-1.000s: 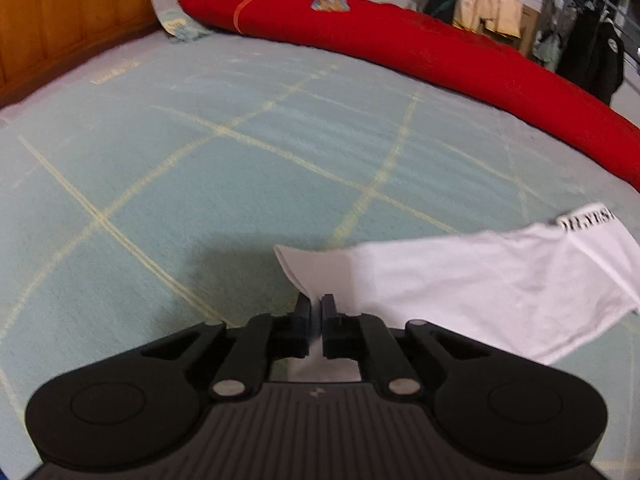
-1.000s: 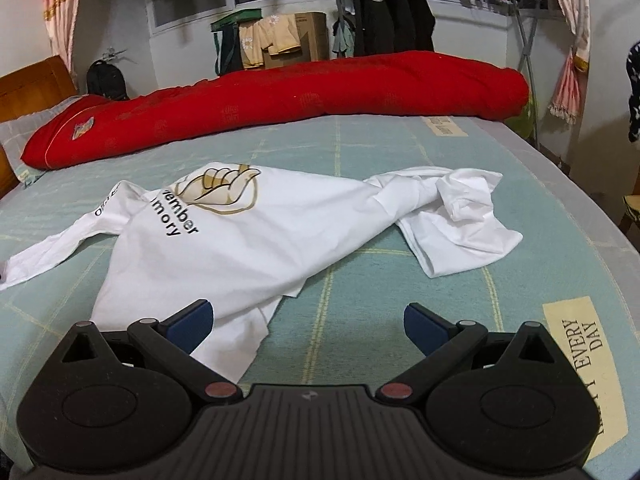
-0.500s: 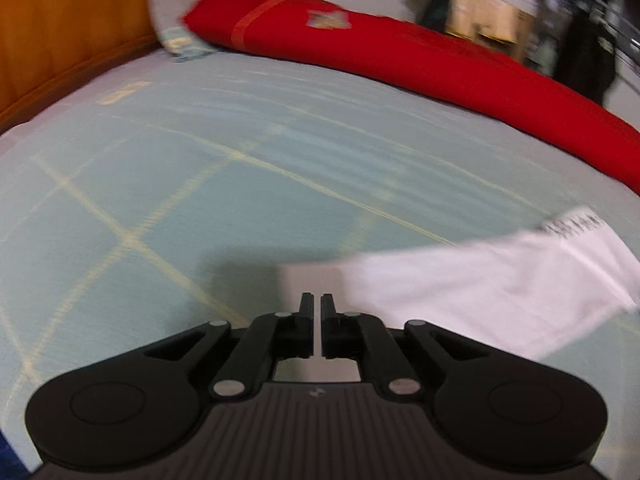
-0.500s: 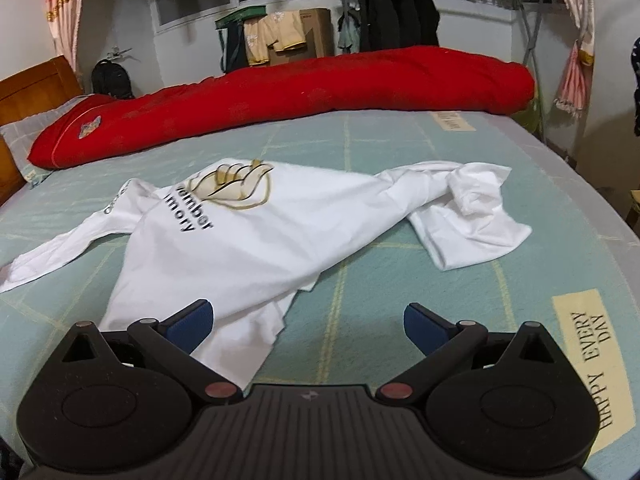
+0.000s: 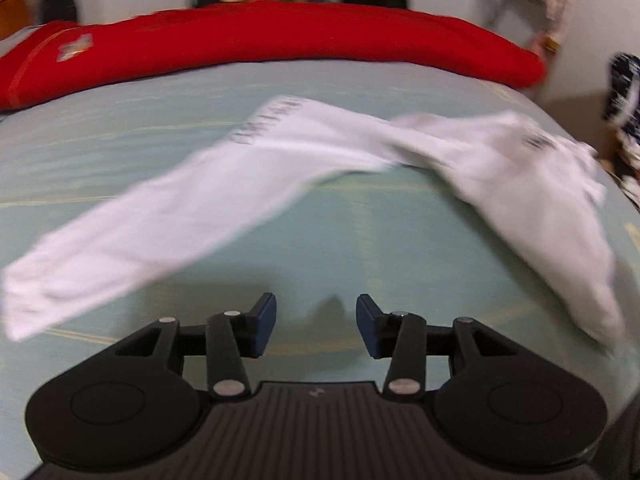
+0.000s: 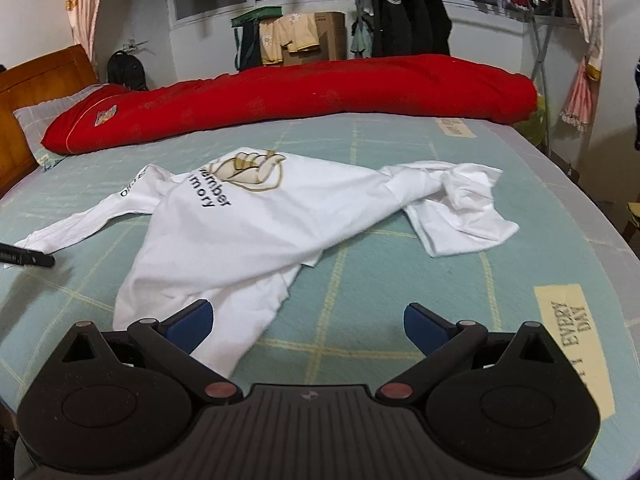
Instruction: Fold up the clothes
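White long-sleeved shirt [image 6: 256, 220] lies crumpled on the bed [image 6: 400, 292], print up, one sleeve trailing toward 9 o'clock. Red quilt [image 6: 312, 92] at 12 o'clock, beyond it. Left tool [image 5: 316, 322]: jaws opening, nothing between them, over bare sheet. Right tool [image 6: 308, 322]: jaws wide apart, empty; shirt hem by its left finger.

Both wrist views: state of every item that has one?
white shirt: crumpled, unfolded, lying on the bed, not gripped
shirt sleeve: stretched out flat toward the left
left tool: jaws opening, nothing between them
right tool: open, empty, shirt hem just ahead
red quilt: rolled up along the far edge of the bed
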Tool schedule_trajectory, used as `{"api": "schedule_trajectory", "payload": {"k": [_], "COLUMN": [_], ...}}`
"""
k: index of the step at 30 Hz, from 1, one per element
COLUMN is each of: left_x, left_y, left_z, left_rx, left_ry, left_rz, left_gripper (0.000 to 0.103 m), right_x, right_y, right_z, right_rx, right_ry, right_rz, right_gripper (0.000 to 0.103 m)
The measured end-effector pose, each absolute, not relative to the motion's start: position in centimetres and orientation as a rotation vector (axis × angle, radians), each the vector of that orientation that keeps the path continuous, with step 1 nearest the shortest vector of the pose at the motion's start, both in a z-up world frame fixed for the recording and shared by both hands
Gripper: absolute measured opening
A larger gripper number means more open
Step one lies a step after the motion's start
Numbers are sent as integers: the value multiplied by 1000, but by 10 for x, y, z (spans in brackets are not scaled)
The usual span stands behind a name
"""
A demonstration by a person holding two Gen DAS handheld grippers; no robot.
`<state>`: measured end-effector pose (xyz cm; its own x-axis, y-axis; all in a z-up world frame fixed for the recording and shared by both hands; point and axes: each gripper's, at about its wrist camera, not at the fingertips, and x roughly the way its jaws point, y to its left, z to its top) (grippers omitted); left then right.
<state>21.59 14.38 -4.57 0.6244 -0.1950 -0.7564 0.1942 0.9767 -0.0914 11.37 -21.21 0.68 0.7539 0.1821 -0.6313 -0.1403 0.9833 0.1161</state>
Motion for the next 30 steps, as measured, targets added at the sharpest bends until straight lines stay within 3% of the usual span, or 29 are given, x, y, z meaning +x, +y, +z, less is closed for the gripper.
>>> {"api": "schedule_trajectory", "payload": {"k": [2,13,16,22,30], "left_x": [208,191,190,192,189], "left_y": [118,9,6,12,14], "left_z": [-49,-79,-81,-84,-87], "left_rx": [10,-17,-30,-86,-116], "left_ry": [863,844,831,828,811], "left_rz": [-273,-369,-364,-367,-362], "left_gripper": [52,64,71,73,74], "right_x": [113,133,138,125,138], "right_y": [-224,-279,-288,-277,-281], "right_z": [0,-42,-62,-84,-61], "right_rx": [100,211,233,97,28], "right_ry": [710,776,818,779,771], "right_rz": [162,67,68,75,34], "right_gripper": [103,102,103,103,103]}}
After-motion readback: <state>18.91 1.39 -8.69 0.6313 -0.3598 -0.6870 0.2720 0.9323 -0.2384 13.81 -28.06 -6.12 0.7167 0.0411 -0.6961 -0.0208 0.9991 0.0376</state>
